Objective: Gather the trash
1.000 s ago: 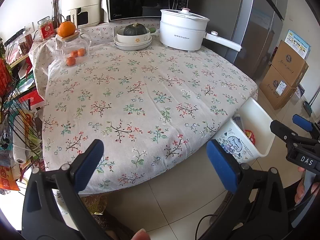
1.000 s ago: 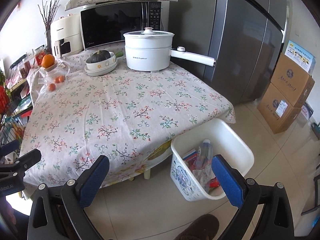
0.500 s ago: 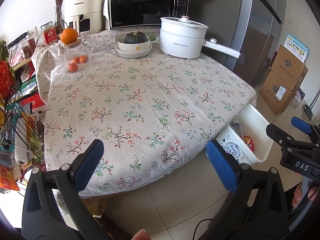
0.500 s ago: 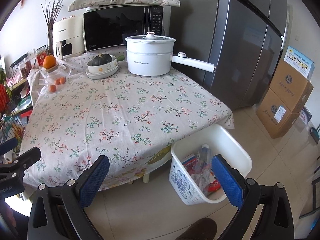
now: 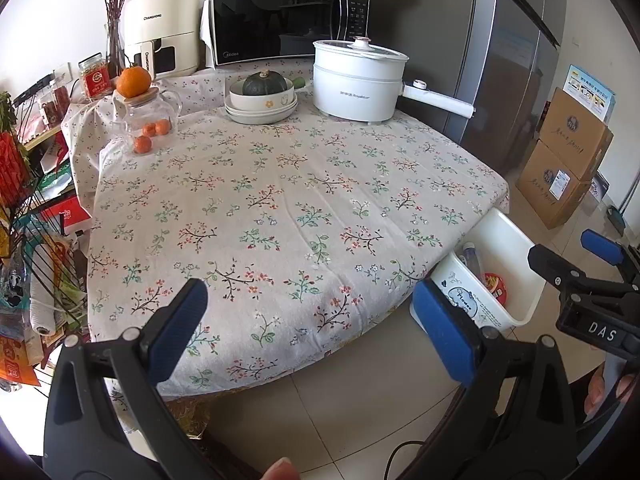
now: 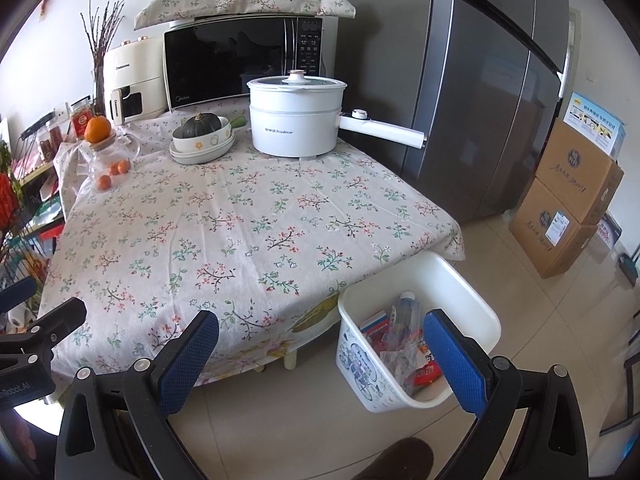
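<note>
A white waste bin [image 6: 474, 316] [image 5: 516, 240] stands on the floor by the table's front right corner. Inside it lie a clear plastic bottle [image 6: 404, 312] and red and white wrappers [image 6: 426, 372]. My left gripper [image 5: 310, 332] is open with nothing between its blue pads, held in front of the table's near edge. My right gripper [image 6: 322, 360] is also open and holds nothing, with its right pad over the bin. The right gripper's tips [image 5: 576, 264] show at the right edge of the left wrist view. No loose trash shows on the flowered tablecloth [image 5: 280, 200].
At the back of the table stand a white electric pot [image 6: 296, 120], a bowl with a green squash [image 6: 202, 136], a glass jar with oranges [image 6: 106, 152], a microwave [image 6: 240, 64] and an air fryer [image 6: 134, 80]. A grey fridge [image 6: 480, 80] and cardboard boxes [image 6: 568, 196] stand right. A wire rack [image 5: 28, 220] stands left.
Both grippers have drawn back and risen a little, so the table looks farther off and the microwave top is in view. Both stay open.
</note>
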The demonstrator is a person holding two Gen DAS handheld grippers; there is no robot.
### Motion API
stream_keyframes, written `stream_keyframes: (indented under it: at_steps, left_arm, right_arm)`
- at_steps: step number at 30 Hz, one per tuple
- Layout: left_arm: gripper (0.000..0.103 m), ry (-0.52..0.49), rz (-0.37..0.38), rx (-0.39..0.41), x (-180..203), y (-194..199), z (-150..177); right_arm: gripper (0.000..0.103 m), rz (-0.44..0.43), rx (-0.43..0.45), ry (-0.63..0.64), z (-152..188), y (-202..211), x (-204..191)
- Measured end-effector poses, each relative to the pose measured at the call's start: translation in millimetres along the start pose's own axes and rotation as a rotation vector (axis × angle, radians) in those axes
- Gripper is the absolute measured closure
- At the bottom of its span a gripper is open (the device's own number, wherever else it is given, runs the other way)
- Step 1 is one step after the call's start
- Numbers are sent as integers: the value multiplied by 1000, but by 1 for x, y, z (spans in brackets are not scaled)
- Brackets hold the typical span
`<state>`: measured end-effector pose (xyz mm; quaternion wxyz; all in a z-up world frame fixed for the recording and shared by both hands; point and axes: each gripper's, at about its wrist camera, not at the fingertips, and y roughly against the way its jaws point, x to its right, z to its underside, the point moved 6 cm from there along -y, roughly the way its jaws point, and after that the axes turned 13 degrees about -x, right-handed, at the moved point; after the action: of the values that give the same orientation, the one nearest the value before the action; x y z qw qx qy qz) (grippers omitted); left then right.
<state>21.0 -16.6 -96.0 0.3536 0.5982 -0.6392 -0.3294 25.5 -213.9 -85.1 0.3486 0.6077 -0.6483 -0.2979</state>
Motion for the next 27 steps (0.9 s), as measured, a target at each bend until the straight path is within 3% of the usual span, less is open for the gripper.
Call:
stream_keyframes:
  at_steps: [27]
  left_arm:
    - [1,-7,-7,15,7,3,0]
  right_arm:
    - [0,0,24,-13,-2,7,3]
